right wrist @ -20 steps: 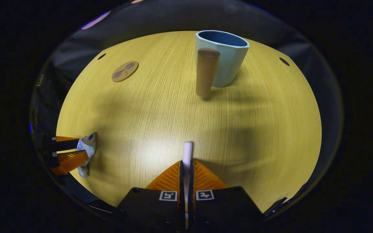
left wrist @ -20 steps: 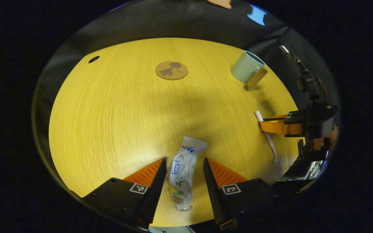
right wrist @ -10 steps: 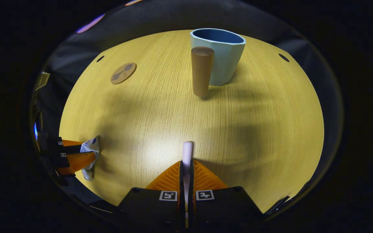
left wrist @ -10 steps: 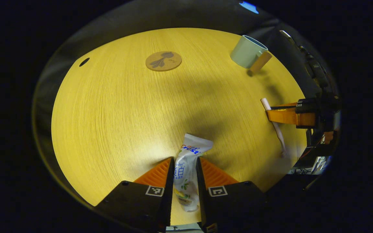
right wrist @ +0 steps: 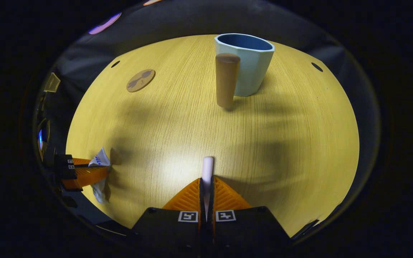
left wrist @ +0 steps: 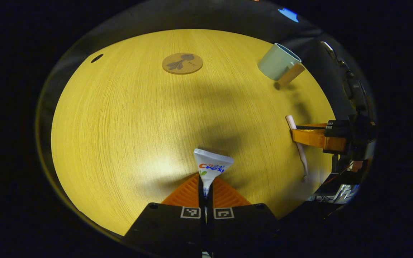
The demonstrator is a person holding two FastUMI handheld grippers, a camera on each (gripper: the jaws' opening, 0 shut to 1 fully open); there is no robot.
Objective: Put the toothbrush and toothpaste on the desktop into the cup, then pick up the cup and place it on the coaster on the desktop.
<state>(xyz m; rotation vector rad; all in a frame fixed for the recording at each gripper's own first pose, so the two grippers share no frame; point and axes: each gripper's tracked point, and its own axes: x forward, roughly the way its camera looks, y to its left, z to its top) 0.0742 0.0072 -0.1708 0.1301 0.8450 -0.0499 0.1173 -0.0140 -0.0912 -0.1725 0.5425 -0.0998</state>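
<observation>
White and crumpled, the toothpaste is now pinched flat between the left gripper jaws, which a second ago stood wide open either side of it; its crimped end fans out just ahead of them. The right gripper jaws remain clamped on the toothbrush. Both items are in hand, so the cup, far ahead of the right jaws on the table, looks like the next stop.

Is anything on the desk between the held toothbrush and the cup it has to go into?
Nothing visible. In the right gripper view the right gripper is shut on the toothbrush, and bare desk runs from it to the cup. The cup's wooden handle faces the gripper, below the open rim.
</observation>
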